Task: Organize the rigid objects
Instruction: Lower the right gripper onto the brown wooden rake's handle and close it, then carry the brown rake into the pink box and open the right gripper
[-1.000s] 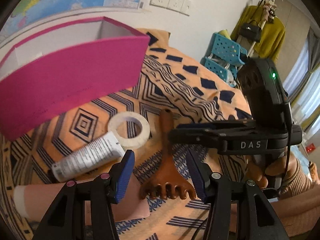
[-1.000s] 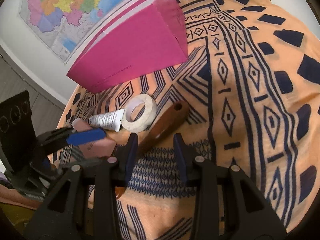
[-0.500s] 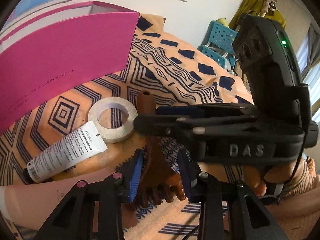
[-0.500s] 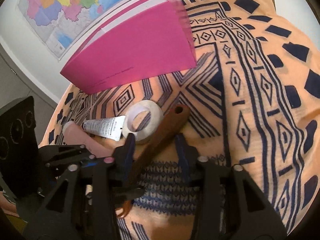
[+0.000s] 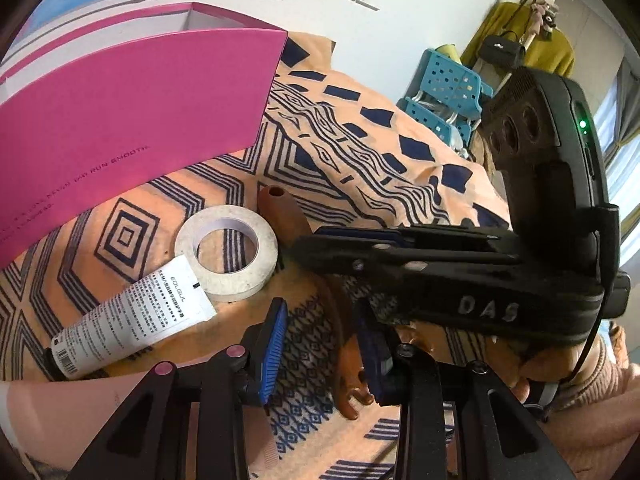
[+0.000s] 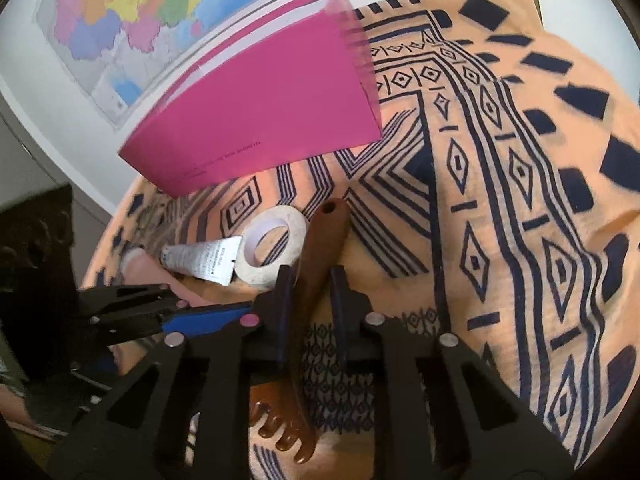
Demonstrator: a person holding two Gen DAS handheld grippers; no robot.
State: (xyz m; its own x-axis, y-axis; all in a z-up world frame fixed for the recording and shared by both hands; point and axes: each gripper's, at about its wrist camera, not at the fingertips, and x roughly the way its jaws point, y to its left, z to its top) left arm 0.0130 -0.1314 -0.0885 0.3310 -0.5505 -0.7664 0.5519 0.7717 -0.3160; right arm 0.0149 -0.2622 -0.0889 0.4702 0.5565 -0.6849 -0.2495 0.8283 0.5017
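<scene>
A brown claw-shaped back scratcher (image 6: 320, 256) is tilted on edge between the fingers of my right gripper (image 6: 310, 280), which is shut on its handle. It also shows in the left wrist view (image 5: 280, 208), passing under the right gripper. My left gripper (image 5: 320, 328) is open, its blue pads on either side of the scratcher's lower part. A roll of white tape (image 5: 226, 252) and a white tube (image 5: 132, 324) lie just left of the scratcher; both also show in the right wrist view, tape (image 6: 274, 250) and tube (image 6: 204, 258). A pink open box (image 5: 120, 112) stands behind them.
Everything lies on an orange cloth with dark blue patterns (image 6: 500, 200). A map hangs on the wall behind the box (image 6: 120, 20). Blue plastic baskets (image 5: 444, 92) and a yellow coat (image 5: 520, 40) are at the far right. A pale pink object (image 5: 60, 408) lies near my left gripper.
The right gripper has closed on the scratcher's handle and turned it on edge. The left gripper, closed around the claw end half a second ago, has opened.
</scene>
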